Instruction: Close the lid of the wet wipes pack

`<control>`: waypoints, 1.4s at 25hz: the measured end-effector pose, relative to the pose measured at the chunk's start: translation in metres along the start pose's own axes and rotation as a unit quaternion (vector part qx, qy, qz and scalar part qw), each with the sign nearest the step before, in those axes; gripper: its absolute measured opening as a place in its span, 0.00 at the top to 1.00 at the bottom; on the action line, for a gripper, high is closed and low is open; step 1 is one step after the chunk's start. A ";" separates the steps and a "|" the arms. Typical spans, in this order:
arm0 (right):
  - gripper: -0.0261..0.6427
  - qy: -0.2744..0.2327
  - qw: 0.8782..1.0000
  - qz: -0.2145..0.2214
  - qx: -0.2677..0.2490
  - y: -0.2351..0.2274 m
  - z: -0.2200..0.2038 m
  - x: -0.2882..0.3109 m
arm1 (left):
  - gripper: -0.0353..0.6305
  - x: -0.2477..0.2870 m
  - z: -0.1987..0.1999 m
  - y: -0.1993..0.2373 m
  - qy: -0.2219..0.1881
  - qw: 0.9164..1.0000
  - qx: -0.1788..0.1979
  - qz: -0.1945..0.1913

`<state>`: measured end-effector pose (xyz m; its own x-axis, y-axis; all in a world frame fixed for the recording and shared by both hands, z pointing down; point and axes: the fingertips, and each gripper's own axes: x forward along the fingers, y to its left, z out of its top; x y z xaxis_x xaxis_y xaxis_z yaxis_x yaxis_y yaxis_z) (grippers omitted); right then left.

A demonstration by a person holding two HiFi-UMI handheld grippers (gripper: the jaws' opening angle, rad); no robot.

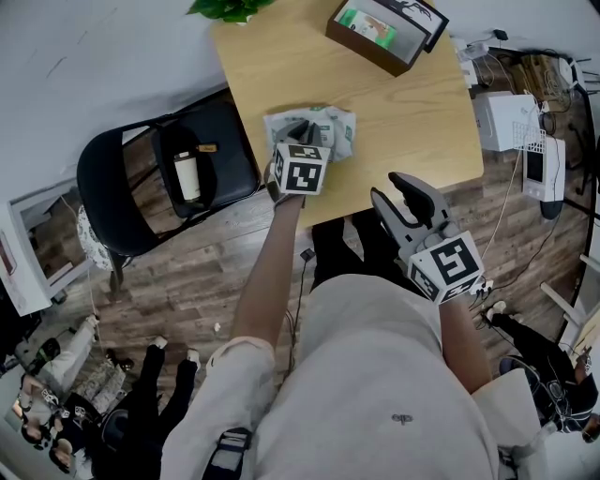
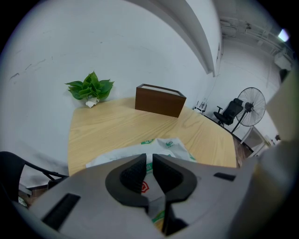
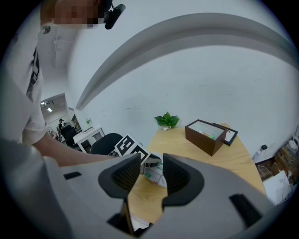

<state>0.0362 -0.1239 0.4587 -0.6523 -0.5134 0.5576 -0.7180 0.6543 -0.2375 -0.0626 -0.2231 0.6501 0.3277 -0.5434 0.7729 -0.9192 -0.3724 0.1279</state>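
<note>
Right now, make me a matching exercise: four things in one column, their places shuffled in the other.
1. white-and-green soft wet wipes pack
2. dark brown open rectangular box
3. green leafy plant
4. black padded chair

A. on the wood floor, left of the light wooden table
B. table's far left corner
C. under the left tool, near the table's front edge
D. table's far side, right of the plant

Pairs: 1-C, 2-D, 3-B, 4-A.
</note>
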 end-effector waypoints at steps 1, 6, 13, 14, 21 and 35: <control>0.76 -0.001 1.000 0.000 0.000 0.000 -0.001 -0.001 | 0.89 0.000 0.000 0.000 0.001 1.000 0.000 0.000; 0.76 0.000 1.000 -0.003 0.000 0.004 -0.002 -0.003 | 0.89 -0.001 -0.001 -0.001 0.000 1.000 0.002 -0.002; 0.76 -0.008 1.000 -0.005 -0.003 0.009 0.001 -0.008 | 0.89 -0.009 0.000 -0.003 -0.010 1.000 0.019 -0.002; 0.76 -0.010 1.000 -0.004 -0.003 0.009 0.001 -0.009 | 0.89 -0.012 -0.001 -0.004 -0.013 1.000 0.022 -0.002; 0.76 -0.021 1.000 0.007 -0.008 0.015 0.008 -0.014 | 0.90 -0.049 -0.005 -0.010 -0.037 0.999 0.018 0.004; 0.84 -0.057 0.995 0.059 -0.053 0.042 0.002 -0.069 | 0.92 -0.144 -0.024 -0.080 -0.086 0.996 -0.022 0.023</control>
<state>0.0503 -0.0623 0.4088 -0.7576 -0.4856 0.4362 -0.6095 0.7653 -0.2068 -0.0413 -0.0969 0.5440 0.3141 -0.6811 0.6614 -0.9416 -0.3127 0.1251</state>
